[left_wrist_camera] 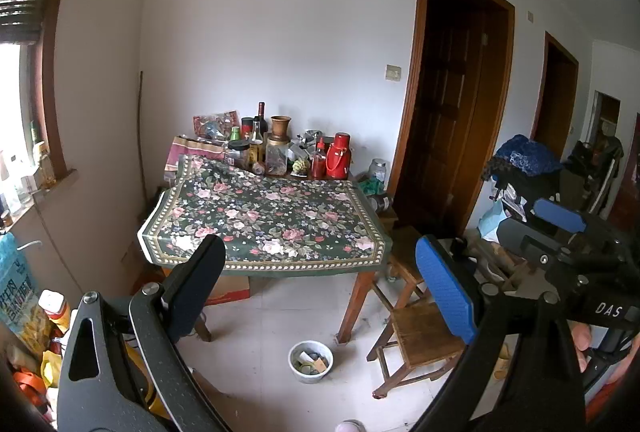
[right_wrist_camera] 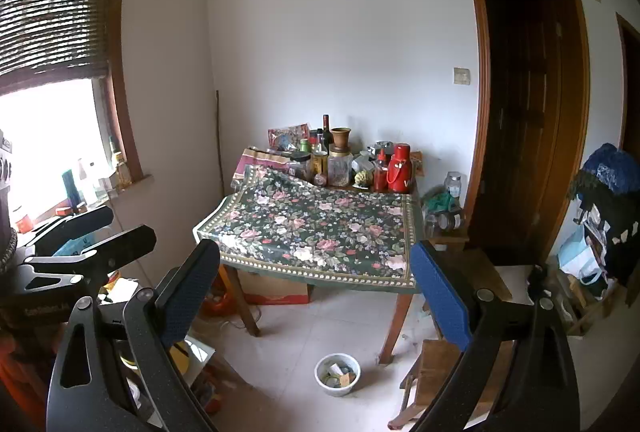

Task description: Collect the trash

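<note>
Both grippers' jaws wide apart, empty, above white bin (left_wrist_camera: pixel 310 360).

Lived-in home: floral-clothed table (right_wrist_camera: pixel 320 232), wooden doors (right_wrist_camera: pixel 524 103), window (right_wrist_camera: pixel 44 135).

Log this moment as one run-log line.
task: collect trash | left gripper: open, empty | right gripper: open, empty | bin: on floor by table, holds scraps
</note>
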Motion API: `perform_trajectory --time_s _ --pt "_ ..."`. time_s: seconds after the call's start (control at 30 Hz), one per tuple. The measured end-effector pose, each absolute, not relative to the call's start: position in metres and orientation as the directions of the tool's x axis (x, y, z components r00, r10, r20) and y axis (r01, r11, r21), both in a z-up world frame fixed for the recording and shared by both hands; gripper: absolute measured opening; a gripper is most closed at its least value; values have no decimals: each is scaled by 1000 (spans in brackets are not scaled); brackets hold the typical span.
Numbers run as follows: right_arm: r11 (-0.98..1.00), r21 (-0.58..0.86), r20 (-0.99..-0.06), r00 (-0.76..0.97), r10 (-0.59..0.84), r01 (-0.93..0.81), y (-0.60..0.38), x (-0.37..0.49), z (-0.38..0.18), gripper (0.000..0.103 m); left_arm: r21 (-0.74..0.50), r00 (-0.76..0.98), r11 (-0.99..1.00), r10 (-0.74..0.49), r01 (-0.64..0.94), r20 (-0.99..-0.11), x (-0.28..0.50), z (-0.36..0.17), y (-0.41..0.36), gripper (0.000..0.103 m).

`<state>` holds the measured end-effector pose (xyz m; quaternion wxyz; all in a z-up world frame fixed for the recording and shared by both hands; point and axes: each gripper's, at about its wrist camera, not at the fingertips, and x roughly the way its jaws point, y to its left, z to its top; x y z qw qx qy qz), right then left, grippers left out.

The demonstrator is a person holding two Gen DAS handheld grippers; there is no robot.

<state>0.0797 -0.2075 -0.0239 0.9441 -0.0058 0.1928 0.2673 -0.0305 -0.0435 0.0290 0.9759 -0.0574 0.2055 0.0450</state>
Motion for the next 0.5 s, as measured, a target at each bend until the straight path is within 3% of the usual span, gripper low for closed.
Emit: perform_trajectory --time_s 0.5 --pt "859 99 -383 777 499 -503 -209 82 -23 95 -90 910 990 63 -108 -409 -28 28 -50 96"
